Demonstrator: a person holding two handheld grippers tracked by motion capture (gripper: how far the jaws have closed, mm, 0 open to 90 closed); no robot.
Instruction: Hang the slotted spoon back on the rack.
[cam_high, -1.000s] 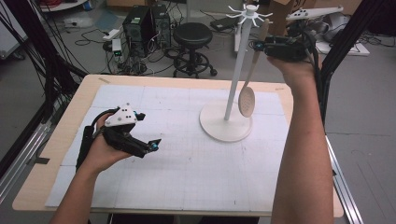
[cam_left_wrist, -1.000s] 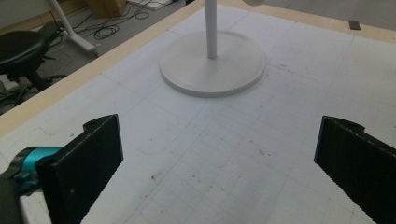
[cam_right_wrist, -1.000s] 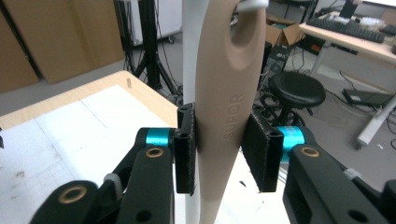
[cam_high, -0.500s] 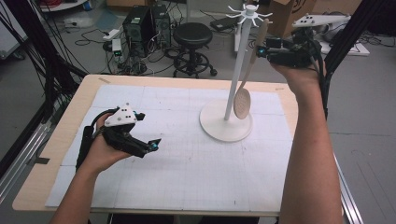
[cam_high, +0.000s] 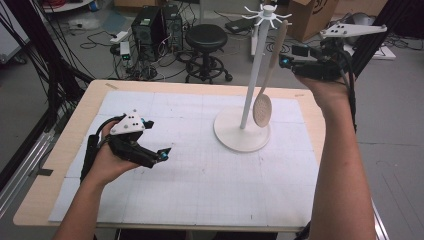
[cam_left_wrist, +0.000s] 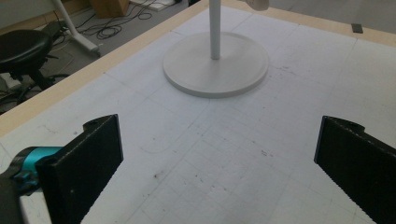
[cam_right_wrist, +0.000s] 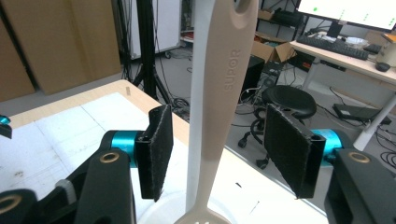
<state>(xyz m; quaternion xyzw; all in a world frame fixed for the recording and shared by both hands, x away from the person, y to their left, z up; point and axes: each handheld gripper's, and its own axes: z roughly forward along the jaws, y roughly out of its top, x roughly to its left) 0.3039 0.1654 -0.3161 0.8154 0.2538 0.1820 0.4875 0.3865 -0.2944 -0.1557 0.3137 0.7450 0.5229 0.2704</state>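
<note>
- Cables, a black stool (cam_high: 206, 37) and computer cases are seen on the floor behind a wooden table (cam_high: 60, 165) covered with a white gridded mat (cam_high: 200, 185).
- On the mat a white stand (cam_high: 243, 132) is set, with a round base, a thin upright pole and a ring of hooks at its top.
- From one hook a beige slotted spoon (cam_high: 263, 102) is hung by the hole in its handle, its perforated bowl low beside the pole, just above the base.
- The spoon is judged to be light, rigid plastic with a smooth, somewhat slippery surface; it is free to swing on the hook.
- The flat upper handle, near the embossed lettering, is judged the best place to be taken hold of, pads on its two broad faces.
- The right gripper (cam_right_wrist: 219, 149) is held high beside the stand's top; its jaws have just been opening and now stand part open.
- In the right gripper view the spoon handle (cam_right_wrist: 224, 107) is seen between the pads (cam_right_wrist: 161, 149), with a gap on each side, so it is not pressed.
- The left gripper (cam_left_wrist: 219, 154) is kept low over the mat, well apart from the stand, with jaws wide and nothing between them.
</note>
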